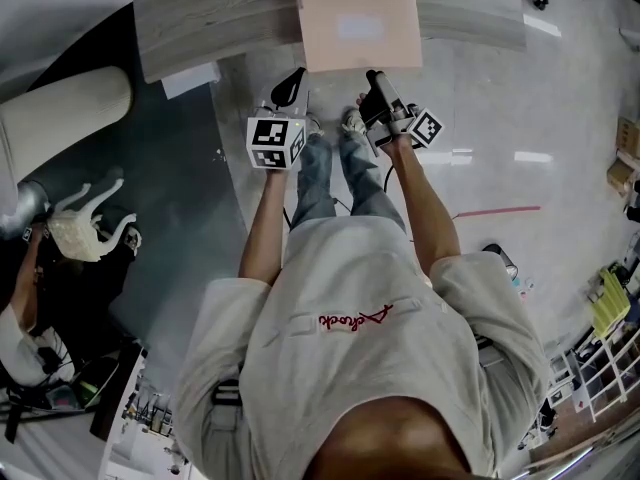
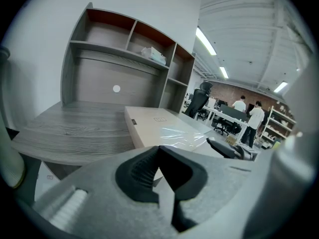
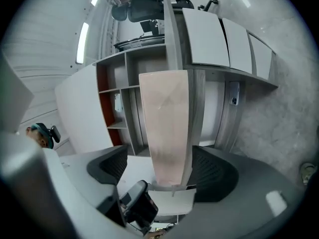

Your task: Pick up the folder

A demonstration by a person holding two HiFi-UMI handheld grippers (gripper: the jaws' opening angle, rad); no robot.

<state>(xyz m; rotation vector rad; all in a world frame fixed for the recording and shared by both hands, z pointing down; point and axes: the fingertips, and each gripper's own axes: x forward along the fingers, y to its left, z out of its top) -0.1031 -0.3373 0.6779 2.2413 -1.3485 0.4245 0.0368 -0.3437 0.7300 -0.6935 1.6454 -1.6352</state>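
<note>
the folder (image 1: 357, 18), a flat pale pink one, lies at 12 o'clock in the head view on a grey wooden desk (image 1: 210, 13). its near edge sticks out over the desk edge toward the person.

the right gripper (image 1: 378, 86) is at this near edge, toward 1 o'clock from the middle of the head view. in the right gripper view the picture is turned, so the folder (image 3: 167, 128) rises like a narrow strip toward 12 o'clock. its end stands between the two pads of the right gripper (image 3: 164, 168). the tongs are spread wide. the pad at 9 o'clock (image 3: 110, 166) is clearly away from the folder. the pad at 3 o'clock (image 3: 212, 171) is very near its side, but it does not press on it.

the left gripper (image 1: 290, 83) is just beside the near left corner of the folder, toward 11 o'clock. in the left gripper view its tongs (image 2: 159, 151) are pressed together at the tips, and i see nothing pinched between them. beyond them the folder (image 2: 164, 126) lies flat on the desk (image 2: 75, 128).

a shelf unit (image 2: 129, 49) stands at the back of the desk at 11 o'clock. two persons (image 2: 249, 113) stand far away at 3 o'clock. in the head view a white animal figure (image 1: 85, 228) is on the floor at 9 o'clock.
</note>
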